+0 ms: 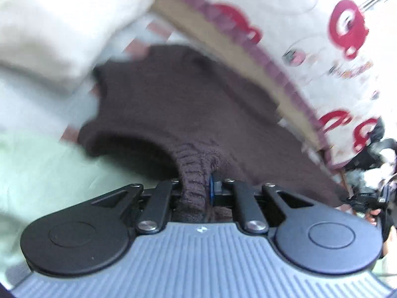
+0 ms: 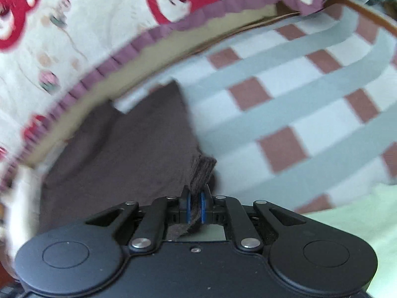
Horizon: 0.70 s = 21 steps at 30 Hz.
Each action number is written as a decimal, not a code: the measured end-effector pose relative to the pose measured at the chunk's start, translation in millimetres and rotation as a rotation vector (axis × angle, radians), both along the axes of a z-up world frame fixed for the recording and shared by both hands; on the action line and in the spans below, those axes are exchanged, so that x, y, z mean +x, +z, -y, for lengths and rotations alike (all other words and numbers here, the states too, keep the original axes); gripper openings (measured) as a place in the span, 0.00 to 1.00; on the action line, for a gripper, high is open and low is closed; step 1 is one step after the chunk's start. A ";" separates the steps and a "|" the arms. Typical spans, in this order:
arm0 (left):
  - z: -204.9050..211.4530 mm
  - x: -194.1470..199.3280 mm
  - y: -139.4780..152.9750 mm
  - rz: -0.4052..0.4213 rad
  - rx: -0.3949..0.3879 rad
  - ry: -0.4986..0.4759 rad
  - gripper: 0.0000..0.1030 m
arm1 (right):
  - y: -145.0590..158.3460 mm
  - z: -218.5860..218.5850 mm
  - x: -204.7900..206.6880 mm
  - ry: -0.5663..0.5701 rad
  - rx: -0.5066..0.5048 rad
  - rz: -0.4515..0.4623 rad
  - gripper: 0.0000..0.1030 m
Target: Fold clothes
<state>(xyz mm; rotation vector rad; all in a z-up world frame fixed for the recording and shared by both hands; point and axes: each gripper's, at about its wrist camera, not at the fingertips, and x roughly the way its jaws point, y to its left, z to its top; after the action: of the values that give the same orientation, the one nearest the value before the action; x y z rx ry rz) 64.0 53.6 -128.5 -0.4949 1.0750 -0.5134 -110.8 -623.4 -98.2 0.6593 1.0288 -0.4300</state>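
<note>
Left jaws: shut tight on a ribbed edge of the brown sweater (image 1: 178,104), seen at the left gripper (image 1: 198,193).
Right jaws: pressed together on another ribbed bit of the same sweater, at the right gripper (image 2: 196,208); blue pads (image 2: 204,208) squeezing the knit.
Sweater: held at two spots, the rest spread over the bed (image 2: 285,104) with its checked sheet. Flat or partly folded? Hard to tell, pictures blurry.
Stage: fits a fold in the middle, or a lift to lay it out. Cannot tell which.
Risk, slip: only a thin strip of knit in the right jaws; a hard tug could pull it free.
Risk, stretch: soft knit, pulled from two sides, could sag or go out of shape.
Risk, crooked fold: one side moved more than the other, and edges would not line up.
Nearby, blanket: a white blanket (image 2: 86,37) with red bears and a purple trim, right beside the sweater's far edge, maybe touching. Could snag or get in the way of the fold.
Nearby, pillow: a white pillow (image 1: 62,29) near the sweater's top corner, close enough to crowd it.
Nearby, green cloth: a pale green cloth (image 1: 37,168) on the near part of the bed.
Room: open sheet to the right of the sweater.
</note>
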 end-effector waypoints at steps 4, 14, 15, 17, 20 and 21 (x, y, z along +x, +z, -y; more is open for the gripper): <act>-4.1 -6.1 -24.3 -0.094 0.034 0.029 0.09 | -25.8 -1.1 3.0 0.009 -0.003 -0.107 0.08; -2.1 -16.8 -34.8 -0.107 0.099 0.019 0.09 | -26.3 -0.2 3.8 0.061 -0.074 -0.143 0.08; 1.2 -17.3 -36.4 -0.105 0.117 0.012 0.10 | -33.2 -1.0 6.8 0.067 -0.069 -0.157 0.08; 4.6 -21.2 -29.2 -0.074 0.140 -0.003 0.11 | -44.4 -4.1 12.7 0.082 -0.069 -0.180 0.08; 5.3 -23.9 -25.2 -0.068 0.150 -0.005 0.17 | -44.5 -18.7 21.1 0.147 -0.129 -0.196 0.11; 5.0 -24.4 -24.8 -0.071 0.150 -0.003 0.20 | -38.9 -25.5 23.0 0.167 -0.189 -0.196 0.14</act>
<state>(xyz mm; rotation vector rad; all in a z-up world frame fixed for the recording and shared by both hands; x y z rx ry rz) 39.6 48.6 -153.3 -0.3820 1.1730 -0.4163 -87.9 -597.9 -137.1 0.3639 1.2028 -0.4446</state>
